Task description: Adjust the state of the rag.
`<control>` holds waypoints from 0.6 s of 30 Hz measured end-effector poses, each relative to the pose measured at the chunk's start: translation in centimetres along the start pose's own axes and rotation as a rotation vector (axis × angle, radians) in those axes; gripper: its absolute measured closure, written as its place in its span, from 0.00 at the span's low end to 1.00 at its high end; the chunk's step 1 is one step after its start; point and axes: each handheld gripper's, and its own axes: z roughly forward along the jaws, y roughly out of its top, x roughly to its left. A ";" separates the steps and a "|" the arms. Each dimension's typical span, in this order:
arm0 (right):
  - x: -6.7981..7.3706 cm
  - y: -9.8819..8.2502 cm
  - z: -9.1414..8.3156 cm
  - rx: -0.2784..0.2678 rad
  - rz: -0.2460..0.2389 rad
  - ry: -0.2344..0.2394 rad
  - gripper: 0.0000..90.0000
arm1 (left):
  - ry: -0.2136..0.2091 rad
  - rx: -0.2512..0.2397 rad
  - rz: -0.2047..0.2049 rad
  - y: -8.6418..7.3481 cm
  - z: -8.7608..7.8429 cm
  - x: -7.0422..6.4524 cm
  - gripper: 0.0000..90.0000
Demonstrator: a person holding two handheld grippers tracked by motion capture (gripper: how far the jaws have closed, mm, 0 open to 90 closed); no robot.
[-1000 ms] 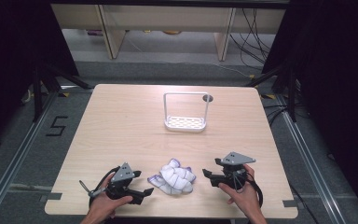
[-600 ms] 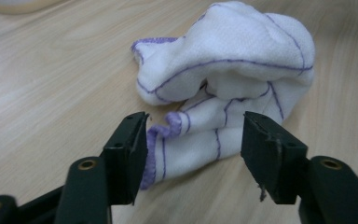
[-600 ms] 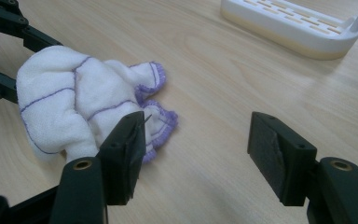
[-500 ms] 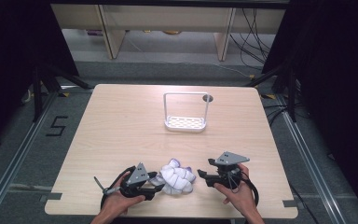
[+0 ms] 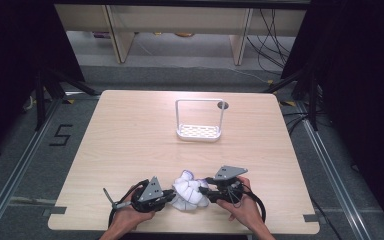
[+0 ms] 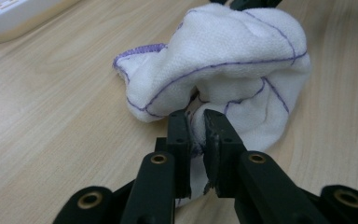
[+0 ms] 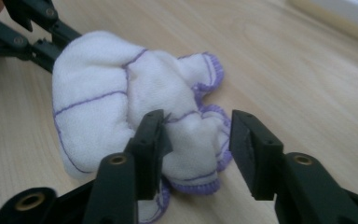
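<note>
near the front edge of the table [image 5: 130, 150], our left gripper [image 6: 196, 128] has just squeezed shut on the cloth [image 6: 223, 70]. our right gripper [image 7: 196, 135] has been closing, half open around its edge. the cloth is white, crumpled, purple-stitched.

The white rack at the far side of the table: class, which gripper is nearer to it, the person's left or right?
Right. The right gripper lies below the white rack, almost in line with it; the left gripper lies farther off, below and to the left. Both flank the white cloth.
</note>
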 end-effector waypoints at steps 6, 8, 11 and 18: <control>-0.6 0.0 0.5 0.003 0.022 0.055 0.91 | 0.001 -0.024 -0.044 -0.1 -0.5 0.2 0.91; -0.8 0.2 -0.4 -0.028 0.007 0.035 0.94 | 0.002 -0.036 -0.058 0.0 -0.8 0.2 0.91; -1.1 0.6 -1.4 -0.050 0.001 -0.002 0.95 | 0.014 -0.073 -0.070 0.4 -2.1 0.5 0.92; -1.9 2.4 -5.6 -0.126 -0.085 -0.094 0.96 | 0.056 -0.162 -0.122 1.6 -6.3 1.3 0.92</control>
